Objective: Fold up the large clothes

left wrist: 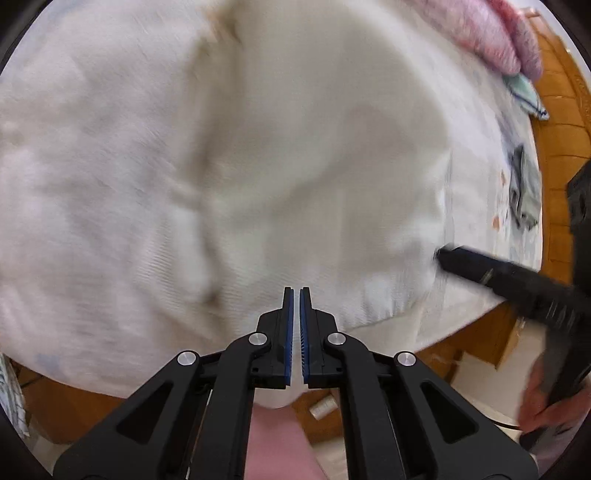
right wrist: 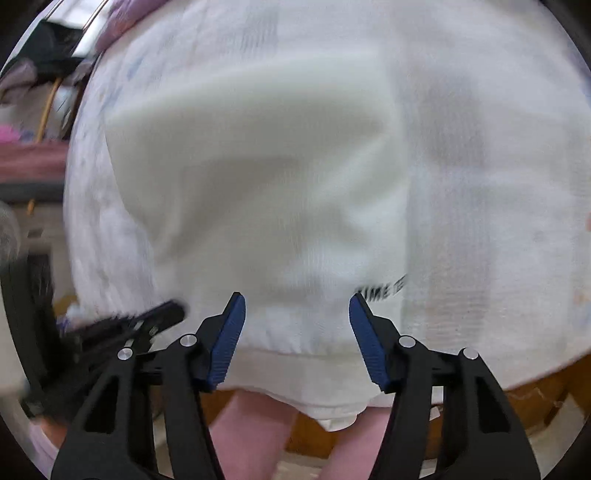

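A large white knit garment point(left wrist: 258, 166) lies spread over a round table and fills both views point(right wrist: 277, 184); black lettering point(right wrist: 382, 291) shows near its hem, which hangs over the near table edge. My left gripper point(left wrist: 296, 291) is shut with nothing between its blue pads, just above the garment's near edge. My right gripper point(right wrist: 297, 299) is open, its blue pads point(right wrist: 231, 336) either side of the hem, empty. The right gripper also shows in the left wrist view point(left wrist: 441, 254), at the garment's right side. Both views are motion-blurred.
A pink fluffy item point(left wrist: 495, 33) and small cloths point(left wrist: 522, 192) lie at the table's far right edge. A light patterned tablecloth point(left wrist: 476, 177) covers the wooden table point(left wrist: 561, 110). The left gripper appears in the right wrist view point(right wrist: 173, 310). Clutter point(right wrist: 48, 51) stands at the left.
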### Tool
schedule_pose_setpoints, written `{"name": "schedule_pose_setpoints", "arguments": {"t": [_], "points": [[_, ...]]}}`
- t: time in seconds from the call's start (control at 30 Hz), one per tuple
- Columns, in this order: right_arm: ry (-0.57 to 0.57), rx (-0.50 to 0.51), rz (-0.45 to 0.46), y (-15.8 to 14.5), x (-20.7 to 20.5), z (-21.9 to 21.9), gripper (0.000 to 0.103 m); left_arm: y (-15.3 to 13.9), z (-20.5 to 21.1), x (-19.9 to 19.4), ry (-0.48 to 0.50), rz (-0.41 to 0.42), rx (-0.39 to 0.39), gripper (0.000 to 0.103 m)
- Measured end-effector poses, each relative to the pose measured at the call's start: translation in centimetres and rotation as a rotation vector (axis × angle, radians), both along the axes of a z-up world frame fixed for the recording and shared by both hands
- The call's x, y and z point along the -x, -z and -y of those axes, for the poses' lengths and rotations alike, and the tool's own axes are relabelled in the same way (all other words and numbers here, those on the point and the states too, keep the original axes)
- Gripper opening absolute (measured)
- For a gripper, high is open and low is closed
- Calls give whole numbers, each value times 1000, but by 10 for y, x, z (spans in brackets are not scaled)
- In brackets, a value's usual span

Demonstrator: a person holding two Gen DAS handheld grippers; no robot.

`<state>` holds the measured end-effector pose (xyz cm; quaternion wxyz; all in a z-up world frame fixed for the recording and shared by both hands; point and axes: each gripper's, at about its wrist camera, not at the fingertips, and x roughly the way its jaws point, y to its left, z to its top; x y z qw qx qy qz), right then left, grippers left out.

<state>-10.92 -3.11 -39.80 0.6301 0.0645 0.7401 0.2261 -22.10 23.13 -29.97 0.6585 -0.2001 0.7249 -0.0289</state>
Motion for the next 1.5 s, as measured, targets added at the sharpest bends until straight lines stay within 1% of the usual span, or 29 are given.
{"name": "schedule_pose_setpoints", "arguments": {"t": [0.07,0.1,0.13,0.17,0.2,0.23,0.27,0.33,0.37,0.43,0.47,0.53,0.6,0.67,0.7,0.77,0.83,0.87,0.93,1.03,1.1,1.17,1.2,1.27,1.3,1.37,1.4,1.47,1.5], "points": [[-36,85,-77,51,20,3,49,34,-1,3,28,-76,-70,2],[-37,73,-62,66,28,4,49,42,-5,5,10,-79,-58,2],[-47,68,-41,67,29,2,49,46,-13,9,-39,-77,-30,2],[-65,75,-36,65,28,-1,49,45,-23,12,-104,-76,9,3],[-78,77,-41,63,26,-2,49,42,-26,12,-109,-69,12,3],[-70,60,-51,59,23,2,48,35,-25,10,-85,-59,-17,3],[-41,38,-70,57,18,7,48,24,-22,6,-36,-46,-80,3],[10,8,-95,50,7,17,37,6,-18,-2,-13,-14,-113,3],[27,3,-87,44,1,21,33,-3,-18,-8,-12,5,-118,3],[68,-13,-35,23,-18,28,27,-25,-16,-24,9,61,-175,3],[87,-25,-6,12,-28,30,27,-35,-15,-35,21,94,-223,3],[100,-42,65,-10,-54,30,26,-42,-15,-52,11,133,-260,3],[80,-37,132,-21,-71,22,26,-41,-17,-67,-1,147,-294,3],[40,-9,161,-16,-88,3,26,-26,-20,-83,-16,126,-351,3],[25,13,149,-2,-95,-5,26,-15,-17,-92,-31,115,-348,3],[-8,72,87,36,-105,-22,26,32,-13,-112,-71,44,-320,3],[-42,119,76,66,-108,-35,26,61,-25,-118,-123,13,-269,4],[-56,134,75,67,-109,-40,26,63,-31,-119,-153,9,-250,4],[-45,141,45,60,-110,-36,27,57,-35,-121,-154,-22,-233,3],[22,73,-12,44,-112,-19,27,32,-33,-122,-115,-36,-259,3],[75,8,-39,30,-112,-7,27,4,-32,-124,-96,27,-235,4],[82,-10,-20,18,-113,-5,27,-17,-34,-133,-98,74,-233,4],[76,-16,2,12,-115,-7,27,-21,-37,-136,-108,78,-229,4],[51,-22,42,7,-120,-13,27,-13,-43,-150,-141,68,-210,4],[35,-16,45,9,-123,-15,27,-1,-46,-158,-139,49,-213,4],[4,11,13,42,-135,-44,27,31,-48,-170,-121,17,-238,4],[18,12,7,54,-139,-47,27,51,-52,-175,-139,4,-227,4],[52,-10,-19,69,-157,-56,26,60,-63,-179,-194,18,-187,3],[63,-26,-33,68,-160,-50,26,62,-72,-181,-230,16,-145,3]]}}
